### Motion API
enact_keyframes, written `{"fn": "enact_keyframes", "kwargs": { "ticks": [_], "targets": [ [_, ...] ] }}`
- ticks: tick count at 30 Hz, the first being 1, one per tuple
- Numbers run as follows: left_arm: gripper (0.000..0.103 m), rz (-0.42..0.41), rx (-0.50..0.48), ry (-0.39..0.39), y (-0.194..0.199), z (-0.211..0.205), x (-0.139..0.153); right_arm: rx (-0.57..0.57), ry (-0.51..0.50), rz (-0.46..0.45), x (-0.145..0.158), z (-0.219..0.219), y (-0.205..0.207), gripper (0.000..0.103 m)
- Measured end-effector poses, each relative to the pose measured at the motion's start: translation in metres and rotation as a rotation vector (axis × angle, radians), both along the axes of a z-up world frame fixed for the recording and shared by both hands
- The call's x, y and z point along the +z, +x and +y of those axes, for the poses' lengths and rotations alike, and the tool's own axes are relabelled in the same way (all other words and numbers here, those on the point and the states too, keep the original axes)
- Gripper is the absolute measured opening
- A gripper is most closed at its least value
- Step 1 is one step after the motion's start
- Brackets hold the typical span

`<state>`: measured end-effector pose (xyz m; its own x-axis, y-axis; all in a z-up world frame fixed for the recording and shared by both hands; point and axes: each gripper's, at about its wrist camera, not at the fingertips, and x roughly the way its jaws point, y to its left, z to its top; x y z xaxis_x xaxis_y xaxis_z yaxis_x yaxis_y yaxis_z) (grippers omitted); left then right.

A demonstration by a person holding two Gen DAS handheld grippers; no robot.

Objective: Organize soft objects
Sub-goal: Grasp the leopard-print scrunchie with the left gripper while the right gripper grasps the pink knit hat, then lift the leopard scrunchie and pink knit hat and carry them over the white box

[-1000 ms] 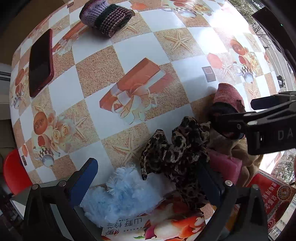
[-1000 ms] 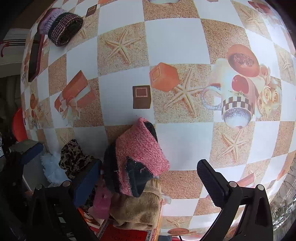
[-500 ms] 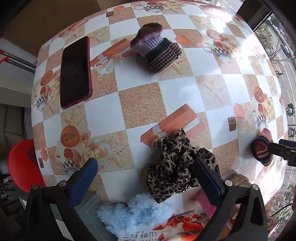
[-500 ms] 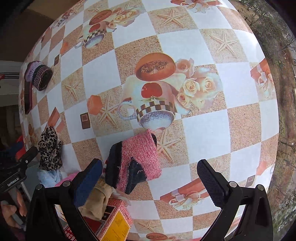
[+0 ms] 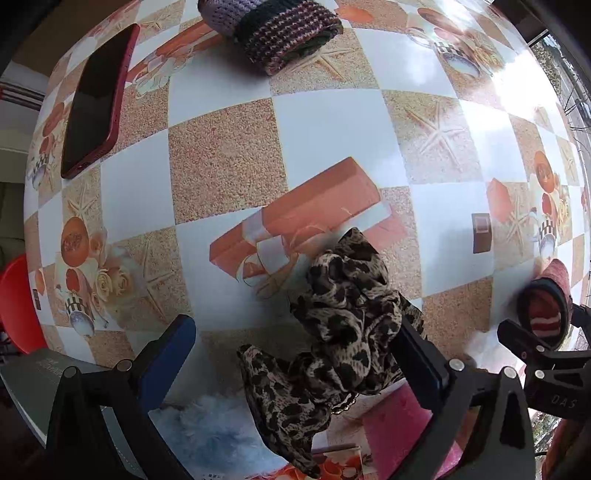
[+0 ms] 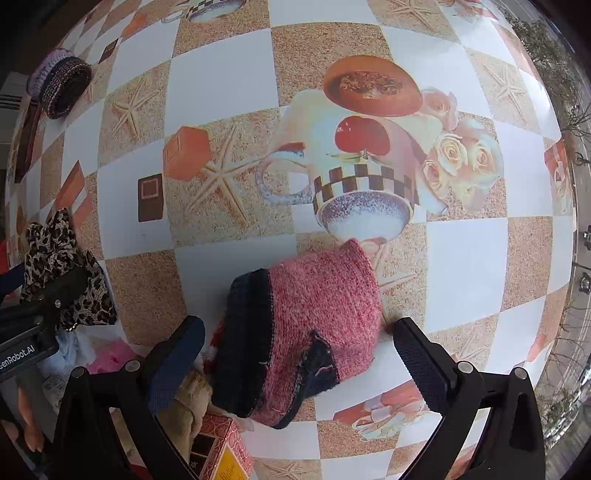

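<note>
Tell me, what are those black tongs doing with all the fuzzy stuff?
A person is sorting soft things on the patterned table. The left tongs sit open around a leopard-print scrunchie. The right tongs sit open around a pink knitted piece. Another knitted piece and a phone lie farther away.

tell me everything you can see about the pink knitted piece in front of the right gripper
The pink knitted piece looks like wool: a fuzzy pink body with a dark navy band along its left edge and a navy patch near the bottom. It is folded into a thick bundle and sits between the open fingers of the right gripper, over the patterned tablecloth. In the left wrist view its open end shows red and white stripes inside.
</note>
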<state>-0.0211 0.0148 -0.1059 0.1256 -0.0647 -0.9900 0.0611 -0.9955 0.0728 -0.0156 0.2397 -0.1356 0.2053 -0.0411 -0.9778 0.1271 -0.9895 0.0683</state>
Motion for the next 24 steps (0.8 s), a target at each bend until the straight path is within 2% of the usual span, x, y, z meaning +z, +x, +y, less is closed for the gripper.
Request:
{"fn": "enact_keyframes", "kwargs": {
  "ticks": [3,6,8,12,14,15,16,17,18,19,21,24],
  "targets": [
    [0.103,0.001,0.003,-0.001,-0.001,-0.006,-0.003,0.046,0.046,-0.007,-0.003,-0.033,0.0,0.103],
    [0.103,-0.004,0.014,0.016,0.001,-0.01,-0.003,0.031,0.039,0.0,-0.002,-0.034,0.003,0.103],
    [0.103,-0.03,0.065,0.066,0.008,-0.021,-0.01,0.03,0.038,0.004,-0.003,-0.035,0.005,0.103],
    [0.102,-0.047,0.049,0.058,0.009,-0.026,-0.011,0.035,0.031,-0.015,-0.002,-0.02,-0.011,0.103],
    [0.095,-0.038,0.036,0.063,0.006,-0.024,-0.008,0.007,-0.015,-0.009,0.005,-0.012,-0.017,0.102],
    [0.085,-0.022,0.017,0.063,0.004,-0.019,-0.003,-0.004,-0.027,0.0,0.009,-0.009,-0.017,0.094],
    [0.07,-0.004,-0.008,0.065,0.005,-0.015,0.002,-0.005,-0.026,0.02,0.014,-0.007,-0.017,0.08],
    [0.061,0.009,-0.036,0.069,0.005,-0.008,0.005,0.001,-0.027,0.043,0.02,-0.006,-0.016,0.071],
    [0.039,0.015,-0.06,0.079,0.005,-0.005,0.009,0.004,-0.042,0.061,0.025,-0.005,-0.016,0.052],
    [0.026,0.015,-0.074,0.096,0.006,-0.002,0.012,-0.002,-0.06,0.073,0.029,-0.002,-0.016,0.049],
    [0.025,0.044,-0.073,0.112,0.009,0.001,0.022,-0.026,-0.076,0.102,0.037,0.005,-0.015,0.041],
    [0.025,0.118,-0.081,0.099,0.012,-0.001,0.052,-0.089,-0.126,0.147,0.056,0.024,-0.012,0.041]
  ]
}}
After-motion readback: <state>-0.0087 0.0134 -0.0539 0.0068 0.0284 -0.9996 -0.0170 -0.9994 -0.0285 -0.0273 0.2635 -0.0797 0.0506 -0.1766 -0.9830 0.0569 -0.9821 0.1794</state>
